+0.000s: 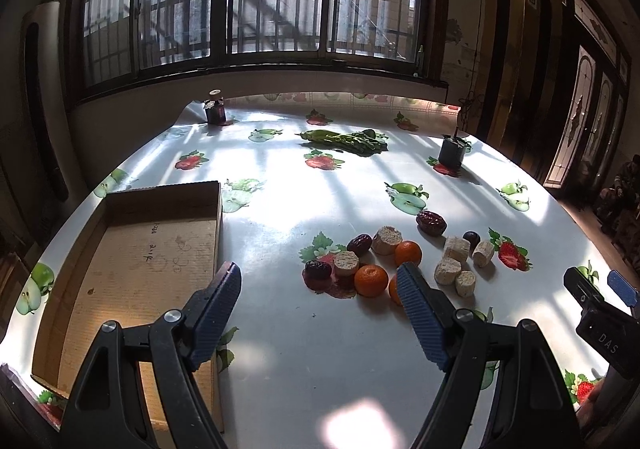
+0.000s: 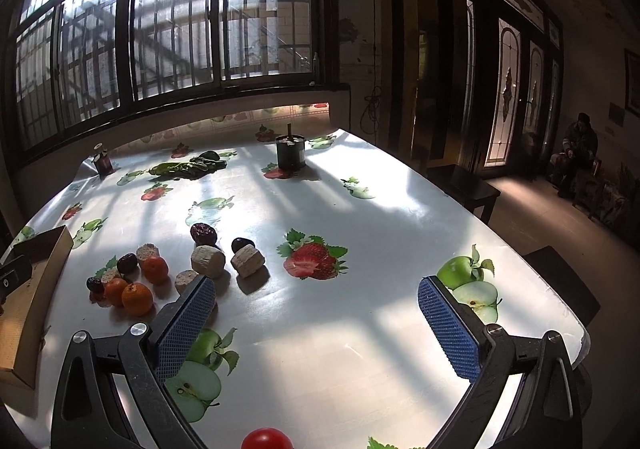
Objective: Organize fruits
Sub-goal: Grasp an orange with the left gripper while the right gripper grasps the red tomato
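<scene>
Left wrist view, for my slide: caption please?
Open left tool hovers between empty cardboard box and scattered oranges.

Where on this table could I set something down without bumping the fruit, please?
Bare cloth lies between the cardboard tray and the fruit cluster, and between that cluster and the green vegetables. Around the tangerines and dates it is crowded.

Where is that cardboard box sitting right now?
The cardboard box lies open on the table's left side in the left wrist view, just left of the open left gripper, with the oranges to its right.
</scene>
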The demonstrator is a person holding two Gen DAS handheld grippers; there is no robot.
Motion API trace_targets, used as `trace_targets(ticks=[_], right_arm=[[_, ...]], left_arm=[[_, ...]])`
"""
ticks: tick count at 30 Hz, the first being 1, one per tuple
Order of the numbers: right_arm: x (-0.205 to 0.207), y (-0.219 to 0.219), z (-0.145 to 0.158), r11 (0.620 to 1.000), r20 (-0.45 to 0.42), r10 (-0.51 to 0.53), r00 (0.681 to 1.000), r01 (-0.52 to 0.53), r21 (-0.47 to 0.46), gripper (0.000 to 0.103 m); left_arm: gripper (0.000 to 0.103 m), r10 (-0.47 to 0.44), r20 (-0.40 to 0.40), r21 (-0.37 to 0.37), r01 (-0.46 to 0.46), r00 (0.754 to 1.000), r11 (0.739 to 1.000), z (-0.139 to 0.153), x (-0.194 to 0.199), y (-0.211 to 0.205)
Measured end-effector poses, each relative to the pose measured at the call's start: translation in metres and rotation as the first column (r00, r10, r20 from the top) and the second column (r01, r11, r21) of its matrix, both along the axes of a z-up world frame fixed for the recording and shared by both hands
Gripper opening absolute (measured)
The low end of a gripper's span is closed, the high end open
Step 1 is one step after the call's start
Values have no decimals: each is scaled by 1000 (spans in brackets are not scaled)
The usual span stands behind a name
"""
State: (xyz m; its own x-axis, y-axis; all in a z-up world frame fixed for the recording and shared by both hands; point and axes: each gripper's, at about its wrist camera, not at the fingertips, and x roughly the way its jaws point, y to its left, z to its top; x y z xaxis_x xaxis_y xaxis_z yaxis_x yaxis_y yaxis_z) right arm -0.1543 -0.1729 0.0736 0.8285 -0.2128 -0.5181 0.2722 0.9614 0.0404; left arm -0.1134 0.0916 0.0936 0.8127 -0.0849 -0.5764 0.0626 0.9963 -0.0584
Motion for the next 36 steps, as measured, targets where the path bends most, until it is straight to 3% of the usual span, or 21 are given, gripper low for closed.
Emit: trace_targets(ticks=[2, 5, 11, 17, 18, 20, 25, 30, 32, 36], right_arm=[[5, -5, -4, 999, -54, 32, 998, -31, 19, 102], [0, -20, -8, 988, -74, 80, 994, -69, 136, 102], [0, -24, -27, 951, -161, 208, 965, -161, 264, 97], [3, -3, -40, 932, -236, 307, 922, -242, 268, 82], [5, -1, -43, 929, -244, 319, 916, -252, 270, 81], [8, 3, -47, 921, -259, 338, 905, -261, 288, 79], [20, 8, -56, 905, -289, 373, 882, -278, 322, 76], [27, 18, -59, 900, -305, 402, 864, -311, 305, 76], [27, 21, -60, 898, -306, 411, 859, -323, 299, 74], [26, 23, -60, 892, -302, 428, 852, -343, 295, 59]], left_arm=[[79, 13, 18, -26, -13, 1000, 1000, 3, 3, 13], [79, 61, 29, -46, -59, 998, 997, 7, 10, 38], [79, 74, -48, -75, -77, 996, 994, -4, 27, 61], [79, -134, -137, -113, 119, 981, 986, -21, 43, 15], [77, -177, -151, -125, 159, 972, 979, -24, 47, 4], [64, -266, -163, -114, 249, 950, 962, -27, 56, -23], [58, -431, -196, 11, 442, 881, 897, -45, 71, -79], [52, -467, -281, 40, 496, 839, 867, -66, 87, -97], [38, -446, -283, 78, 484, 849, 872, -68, 87, -97], [31, -445, -283, 51, 476, 850, 878, -65, 88, -87]])
